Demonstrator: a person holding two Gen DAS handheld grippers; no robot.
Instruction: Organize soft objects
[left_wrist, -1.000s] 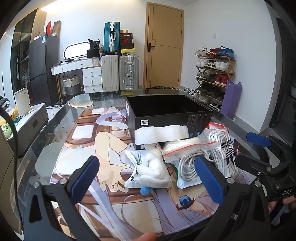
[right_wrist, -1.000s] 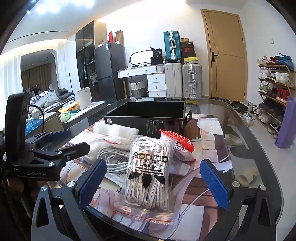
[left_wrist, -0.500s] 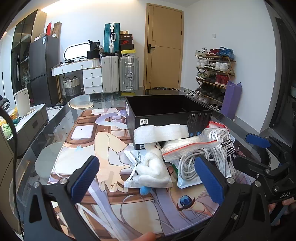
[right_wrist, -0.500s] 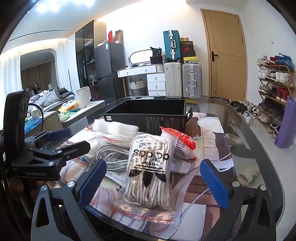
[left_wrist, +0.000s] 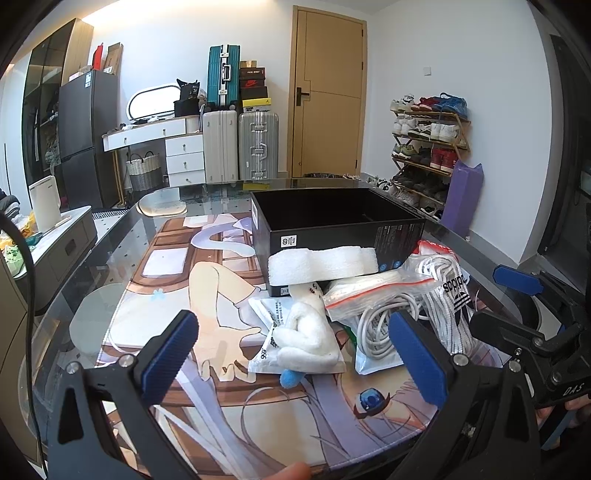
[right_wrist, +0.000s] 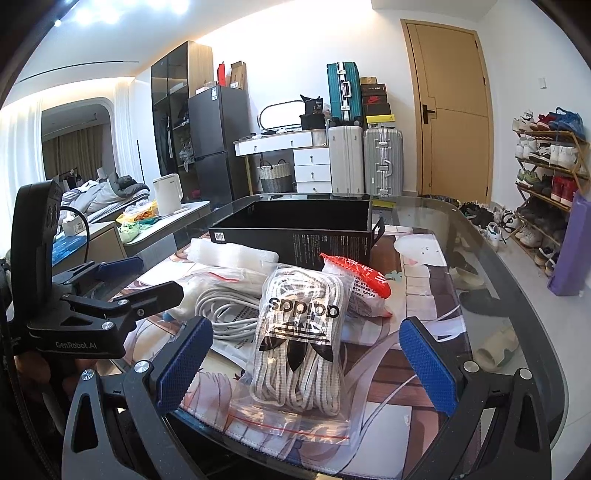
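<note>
From the left wrist view, little had changed since the earlier frame: our left gripper hung with its jaws still released, holding nothing, in front of the black box. The foam strip leaned against the box's near wall, its long axis running left to right. The white plush toy lay in front of the box, lengthwise toward us.

From the right wrist view, our right gripper was likewise released, unmoved, with the adidas shoelace bag between its fingers in front of the box, long axis toward us.
</note>
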